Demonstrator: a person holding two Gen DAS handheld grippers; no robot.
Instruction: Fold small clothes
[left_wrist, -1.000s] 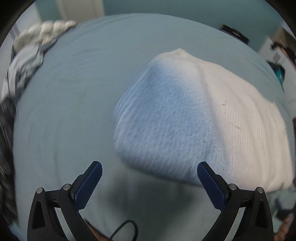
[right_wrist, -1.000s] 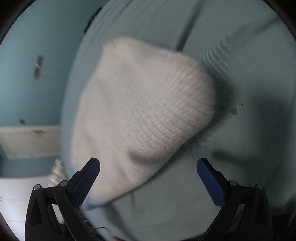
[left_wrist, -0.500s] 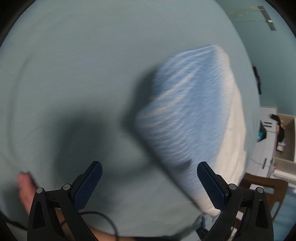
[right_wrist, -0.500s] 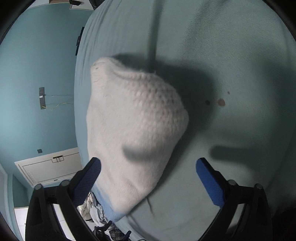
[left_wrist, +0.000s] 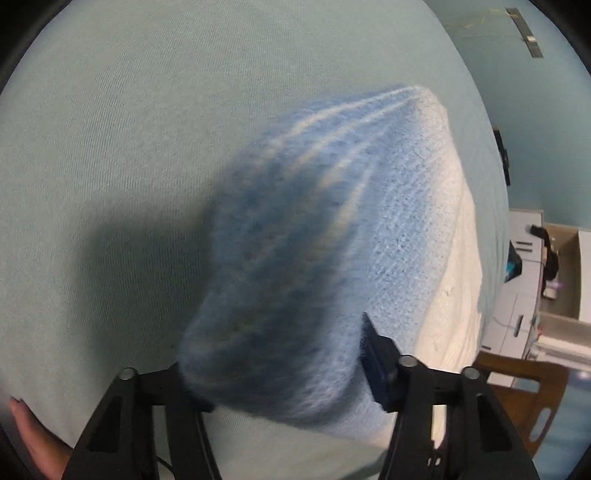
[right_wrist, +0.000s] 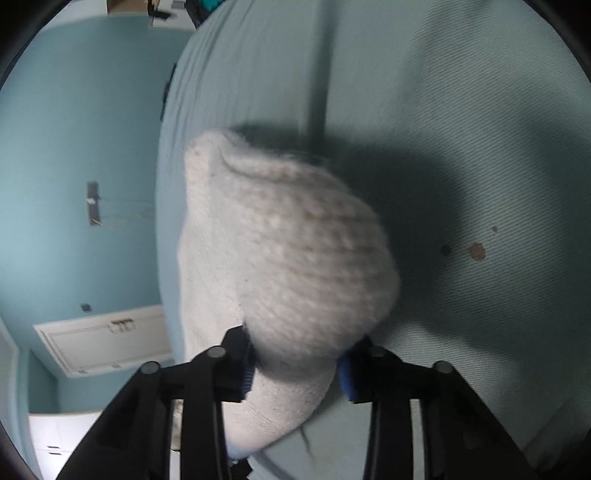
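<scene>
A knitted sock lies on the pale teal bed sheet (left_wrist: 110, 147). In the left wrist view its blue end (left_wrist: 314, 240) bulges up between the fingers of my left gripper (left_wrist: 275, 354), whose jaws are closing with the pads against the knit. The sock's white part (left_wrist: 454, 295) runs off to the right. In the right wrist view the white end (right_wrist: 288, 240) is bunched between the blue pads of my right gripper (right_wrist: 299, 347), also closing and pinching it. The sock hides the left gripper's left pad.
A bare hand (left_wrist: 22, 424) rests on the sheet at lower left. Past the bed edge stand a wooden chair (left_wrist: 524, 384) and a cardboard box (left_wrist: 561, 273). Brown stains (right_wrist: 476, 251) mark the sheet. A white door (right_wrist: 103, 339) and teal wall lie beyond.
Both grippers went from wide open to closing on the sock's ends. The left gripper rolled and dropped onto the blue end, and the right edged in over the white end, which bunched up.
</scene>
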